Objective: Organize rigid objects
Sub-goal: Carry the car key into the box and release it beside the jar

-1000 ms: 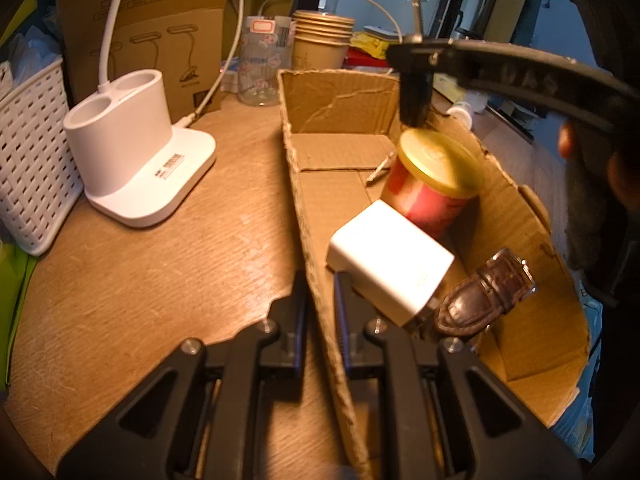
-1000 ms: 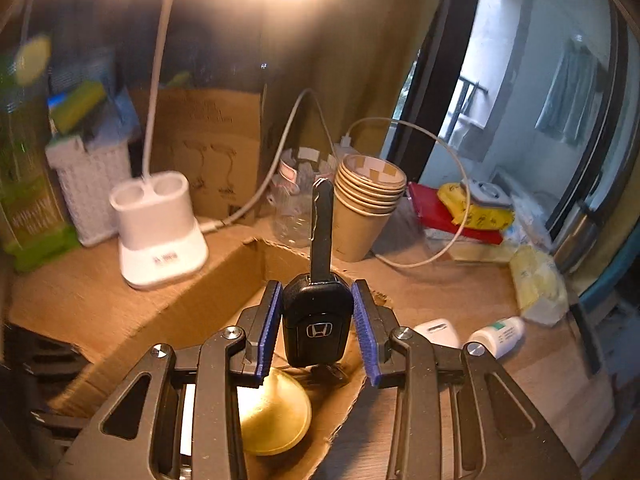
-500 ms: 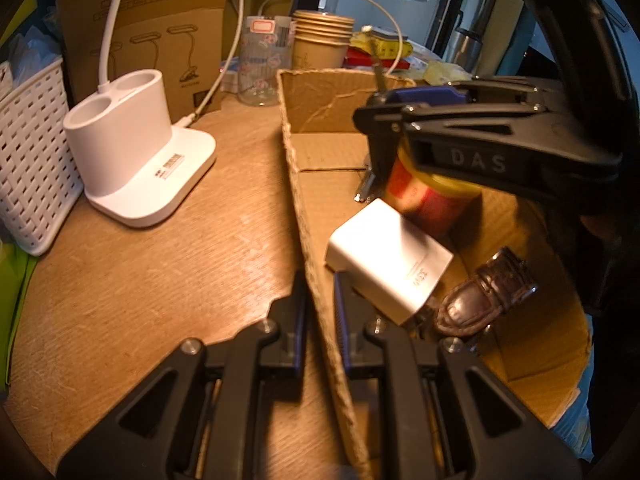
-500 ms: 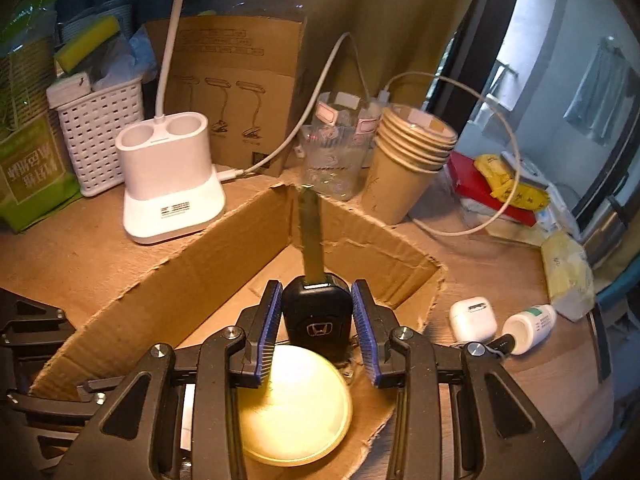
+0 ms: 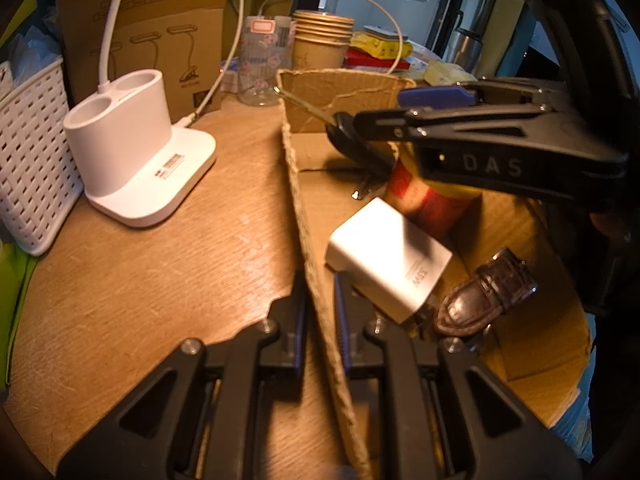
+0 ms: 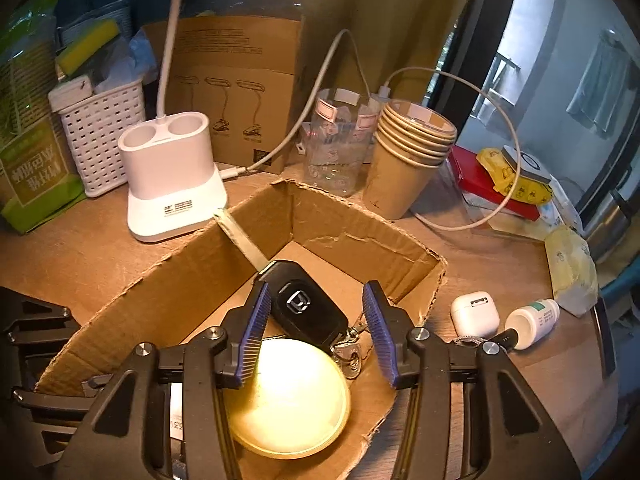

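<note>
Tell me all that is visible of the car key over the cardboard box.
The car key has a black plastic fob with a silver emblem, an unfolded metal blade and a ring with a clip at its rear. It lies tilted, blade toward the cardboard box wall, between the open pads of the right claw, which has just been opening.

Wooden tabletop (image 5: 132, 280), warm light from above. Ochre curtain (image 6: 400, 20) behind; daylit window (image 6: 560, 60) at right, dark frame.

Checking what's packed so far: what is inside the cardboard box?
Inside the cardboard box: car key, yellow-lidded jar, white charger, brown strap. The floor beneath them is hidden.
</note>
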The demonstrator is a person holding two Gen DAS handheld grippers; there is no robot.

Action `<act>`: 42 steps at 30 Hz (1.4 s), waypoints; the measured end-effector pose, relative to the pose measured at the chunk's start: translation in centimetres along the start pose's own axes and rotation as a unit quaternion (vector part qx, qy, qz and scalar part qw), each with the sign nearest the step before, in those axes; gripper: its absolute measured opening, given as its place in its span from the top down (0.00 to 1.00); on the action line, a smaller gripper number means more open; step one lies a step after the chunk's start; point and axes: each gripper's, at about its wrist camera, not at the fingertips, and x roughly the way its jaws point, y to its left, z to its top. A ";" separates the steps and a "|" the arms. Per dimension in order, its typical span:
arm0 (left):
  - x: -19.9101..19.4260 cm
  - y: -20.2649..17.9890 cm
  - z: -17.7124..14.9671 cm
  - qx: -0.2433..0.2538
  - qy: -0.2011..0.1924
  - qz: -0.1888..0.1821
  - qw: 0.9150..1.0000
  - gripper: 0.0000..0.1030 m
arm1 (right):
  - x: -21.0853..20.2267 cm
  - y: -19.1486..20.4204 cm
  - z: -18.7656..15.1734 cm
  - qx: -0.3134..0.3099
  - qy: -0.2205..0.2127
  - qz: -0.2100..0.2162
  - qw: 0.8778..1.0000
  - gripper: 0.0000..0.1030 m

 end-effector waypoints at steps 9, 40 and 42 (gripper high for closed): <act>0.0 0.0 0.0 0.000 0.000 -0.001 1.000 0.86 | 1.6 -0.3 0.9 0.002 0.036 -0.023 0.999 0.51; 0.2 0.2 0.1 -0.001 0.000 -0.002 1.000 0.86 | 0.6 -3.5 0.7 0.055 0.024 -0.027 0.998 0.51; 0.1 0.1 0.1 -0.001 0.000 -0.002 1.000 0.86 | -0.6 -4.2 0.2 0.067 0.006 -0.033 0.997 0.51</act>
